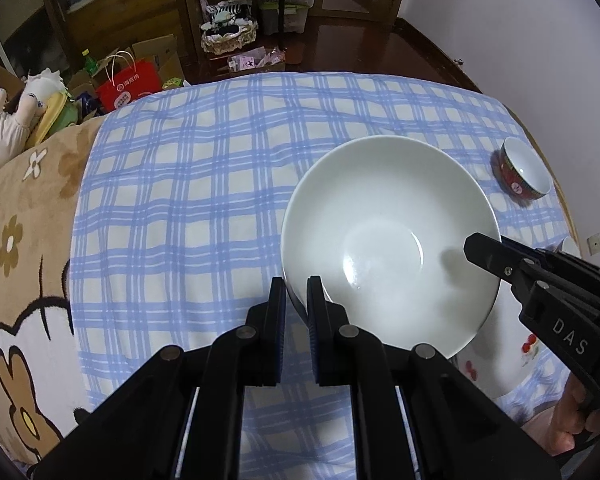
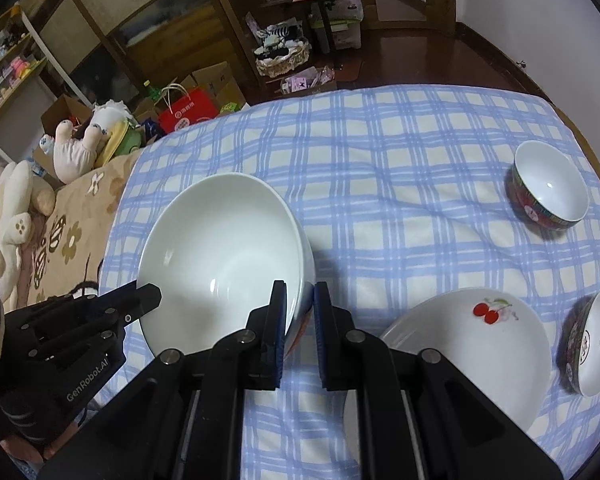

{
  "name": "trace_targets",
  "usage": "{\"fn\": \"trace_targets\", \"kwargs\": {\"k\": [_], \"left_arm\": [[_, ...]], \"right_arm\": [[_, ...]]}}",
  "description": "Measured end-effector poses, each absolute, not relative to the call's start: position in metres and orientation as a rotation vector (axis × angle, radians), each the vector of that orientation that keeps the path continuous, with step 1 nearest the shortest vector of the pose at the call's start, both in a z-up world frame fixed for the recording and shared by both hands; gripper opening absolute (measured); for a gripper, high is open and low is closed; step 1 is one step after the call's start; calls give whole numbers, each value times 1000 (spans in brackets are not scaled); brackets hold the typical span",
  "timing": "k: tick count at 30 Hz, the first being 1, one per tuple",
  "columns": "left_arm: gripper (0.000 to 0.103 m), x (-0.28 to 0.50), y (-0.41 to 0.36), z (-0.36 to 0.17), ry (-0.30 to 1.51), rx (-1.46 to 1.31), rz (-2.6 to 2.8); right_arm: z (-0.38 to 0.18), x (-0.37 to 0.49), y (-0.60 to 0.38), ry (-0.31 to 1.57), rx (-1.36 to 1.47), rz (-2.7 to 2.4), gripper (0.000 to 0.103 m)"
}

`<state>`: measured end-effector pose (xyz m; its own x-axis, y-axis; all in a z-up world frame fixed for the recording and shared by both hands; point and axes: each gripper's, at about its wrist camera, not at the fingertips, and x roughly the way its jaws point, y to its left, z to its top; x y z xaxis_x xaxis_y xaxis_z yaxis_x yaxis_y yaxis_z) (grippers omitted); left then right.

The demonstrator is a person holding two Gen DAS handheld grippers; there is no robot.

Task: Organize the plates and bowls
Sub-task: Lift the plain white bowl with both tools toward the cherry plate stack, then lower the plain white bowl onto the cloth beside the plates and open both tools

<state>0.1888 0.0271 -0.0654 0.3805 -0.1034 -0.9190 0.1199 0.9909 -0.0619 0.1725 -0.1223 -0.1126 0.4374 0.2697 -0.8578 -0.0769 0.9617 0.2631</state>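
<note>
The large white bowl (image 1: 388,240) is clamped at opposite rims by the left gripper (image 1: 296,300) and right gripper (image 2: 300,304). A level carry onto the cherry plate (image 2: 480,344) beside it is probably called for.

A blue-and-white checked cloth (image 2: 380,184) covers the surface, with a tan flowered blanket (image 1: 24,216) beside it. Beyond lies a dark polished wood floor (image 2: 412,56), a plain white wall (image 1: 520,12), and dark wooden shelving (image 2: 236,12). Cardboard boxes (image 2: 216,80), a red paper bag (image 1: 130,88), a woven basket (image 1: 228,38) and plush toys (image 2: 76,144) crowd the floor.
</note>
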Motion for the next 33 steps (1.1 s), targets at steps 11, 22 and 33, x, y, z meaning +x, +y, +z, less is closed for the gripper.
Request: {"fn": "trace_targets", "kwargs": {"k": [11,22,33], "left_arm": [[10,191,33,-100,1245,-38,-172],[10,195,38,-124,1300,-87,-167],[10,194,28,-129,1312,51,-196]], "right_arm": [[-139,172,-117,1152,184,173,14],[-165,166,-112,1187,179,145,14],[-166,157,-107,1174,197,81,14]]}}
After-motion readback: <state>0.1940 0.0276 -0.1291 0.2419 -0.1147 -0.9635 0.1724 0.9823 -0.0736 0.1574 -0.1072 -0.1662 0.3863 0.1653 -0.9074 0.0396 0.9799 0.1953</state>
